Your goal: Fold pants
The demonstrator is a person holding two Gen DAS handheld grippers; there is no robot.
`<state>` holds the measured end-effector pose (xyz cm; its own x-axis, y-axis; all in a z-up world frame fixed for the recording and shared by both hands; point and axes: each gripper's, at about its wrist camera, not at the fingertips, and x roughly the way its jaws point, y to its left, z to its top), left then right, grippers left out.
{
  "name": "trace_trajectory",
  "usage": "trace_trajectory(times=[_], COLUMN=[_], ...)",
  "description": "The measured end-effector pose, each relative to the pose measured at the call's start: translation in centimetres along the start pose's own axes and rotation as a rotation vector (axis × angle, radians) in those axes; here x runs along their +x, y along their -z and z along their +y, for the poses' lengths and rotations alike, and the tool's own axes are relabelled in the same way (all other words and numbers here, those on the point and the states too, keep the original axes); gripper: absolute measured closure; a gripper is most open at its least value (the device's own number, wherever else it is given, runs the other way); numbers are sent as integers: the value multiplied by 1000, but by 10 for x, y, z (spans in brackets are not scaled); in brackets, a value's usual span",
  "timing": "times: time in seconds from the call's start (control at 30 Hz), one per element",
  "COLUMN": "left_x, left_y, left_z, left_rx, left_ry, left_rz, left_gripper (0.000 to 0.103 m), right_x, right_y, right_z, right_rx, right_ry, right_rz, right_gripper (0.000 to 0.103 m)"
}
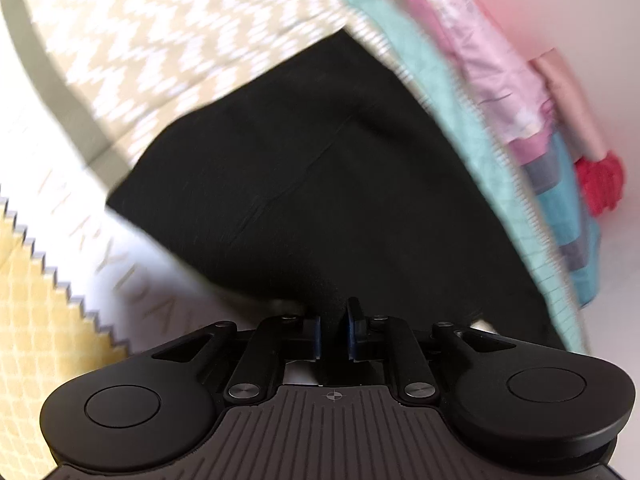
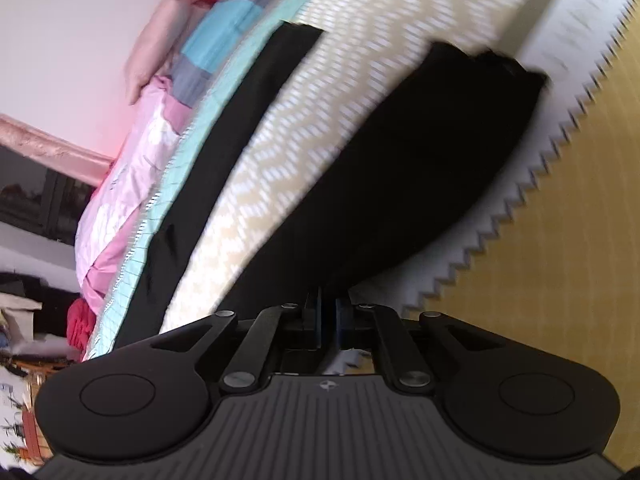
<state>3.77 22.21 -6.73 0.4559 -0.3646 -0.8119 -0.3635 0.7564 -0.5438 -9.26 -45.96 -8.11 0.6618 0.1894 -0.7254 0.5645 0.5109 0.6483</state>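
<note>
Both grippers angle steeply down at the bed. Black pants (image 2: 400,184) lie spread on the chevron bedspread (image 1: 160,40), one leg running off toward the teal quilt (image 2: 160,184). Left gripper (image 1: 334,330): pads drawn close, pinching black cloth. Right gripper (image 2: 328,320): pads pressed together on the pants' near edge. Both views motion-blurred. Pale lettering on the white sheet (image 1: 92,240), unreadable.

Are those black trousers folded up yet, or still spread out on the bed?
Still spread out. In the right wrist view the black pants show two legs lying apart, with the zigzag bedspread visible between them.
</note>
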Motion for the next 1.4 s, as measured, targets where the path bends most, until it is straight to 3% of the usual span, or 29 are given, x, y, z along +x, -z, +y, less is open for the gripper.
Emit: trace_trajectory(times=[0.2, 0.33, 0.5, 0.6, 0.67, 0.7, 0.73, 0.77, 0.83, 0.87, 0.97, 1.1, 1.27, 1.33, 1.4], left_x=[-9, 3, 37, 72, 89, 92, 94, 94, 97, 97, 87, 73, 65, 65, 65], left_y=[-27, -52, -93, -114, -130, -134, -136, -138, -141, -143, -144, -143, -152, -153, -152], left_z=[-42, -66, -91, -106, -107, -107, -105, -102, -96, -92, -81, -89, -92, -92, -93], left_rx=[89, 112, 140, 154, 136, 127, 123, 118, 80, 53, 3, 55, 26, 11, 10], left_ry=[56, 77, 33, -36, -63, -58, -44, -26, -5, 13, 60, 49, 18, -5, -17], left_rz=[-40, -46, -6, 59, 105, 117, 122, 131, 153, 158, 128, 82, 24, 7, -6], left_gripper=[27, 29, 30, 29, 27, 24, 25, 19, 13, 12, 7, 0, 0, 0, 0], right_x=[6, 30, 87, 134, 157, 161, 159, 155, 142, 132, 90, 46, 44, 59, 85], right_y=[-39, -77, -132, -161, -178, -184, -189, -194, -201, -203, -198, -161, -90, -63, -51], right_z=[44, 81, 115, 127, 130, 133, 136, 139, 140, 137, 126, 107, 103, 105, 102], right_rx=[-41, -69, -54, -24, 17, 11, -19, -70, -127, -142, -211, -372, -573, -700, -793], right_ry=[-77, -82, 12, 67, 66, 33, -2, -15, 18, 27, 54, 161, 176, 248, 393], right_rz=[-7, 0, 72, 143, 184, 159, 101, 36, -38, -86, -246, -372, -300, -244, -165], right_gripper=[95, 95, 94, 87, 67, 64, 61, 47, 29, 30, 28, 18, 15, 14, 16])
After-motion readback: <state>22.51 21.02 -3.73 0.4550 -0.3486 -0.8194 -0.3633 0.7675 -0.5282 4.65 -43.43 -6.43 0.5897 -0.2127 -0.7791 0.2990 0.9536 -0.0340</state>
